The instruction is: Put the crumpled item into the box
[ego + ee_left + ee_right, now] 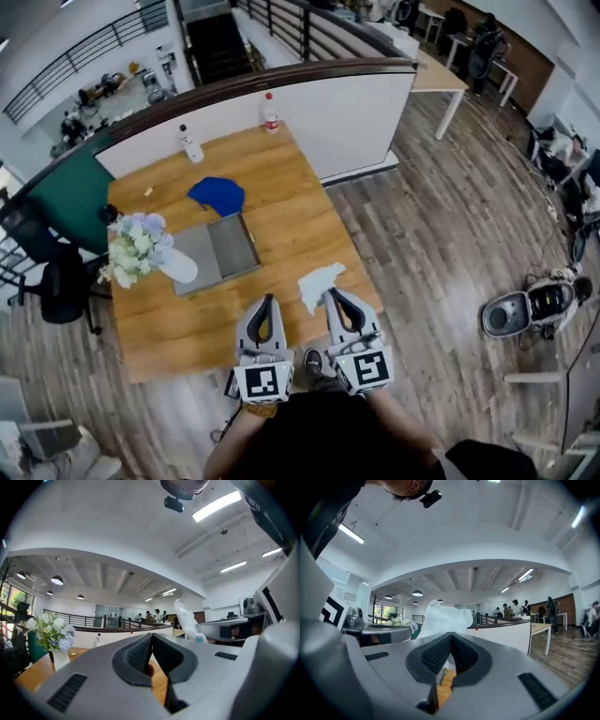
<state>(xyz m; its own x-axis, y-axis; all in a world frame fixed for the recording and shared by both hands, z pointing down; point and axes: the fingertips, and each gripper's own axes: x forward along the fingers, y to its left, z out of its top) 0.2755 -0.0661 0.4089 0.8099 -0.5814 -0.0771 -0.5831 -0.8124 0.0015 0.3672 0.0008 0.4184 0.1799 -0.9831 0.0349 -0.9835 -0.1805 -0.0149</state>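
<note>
A white crumpled item [319,282] lies near the wooden table's front edge, between the tips of both grippers. It rises just beyond my right gripper [451,636], whose jaws meet at the tips; I cannot tell whether they touch it. In the head view the right gripper [332,294] sits at the item's right edge. My left gripper [264,300] is shut with nothing in it, and the white item [187,620] stands to its right. The flat grey box [232,247] lies open in the middle of the table. A blue crumpled cloth [217,195] rests behind it.
A vase of pale flowers [139,248] stands left of the box. Two bottles [191,145] [270,113] stand at the table's far edge against a white partition [337,112]. Wooden floor lies to the right, with a robot vacuum [511,314] on it.
</note>
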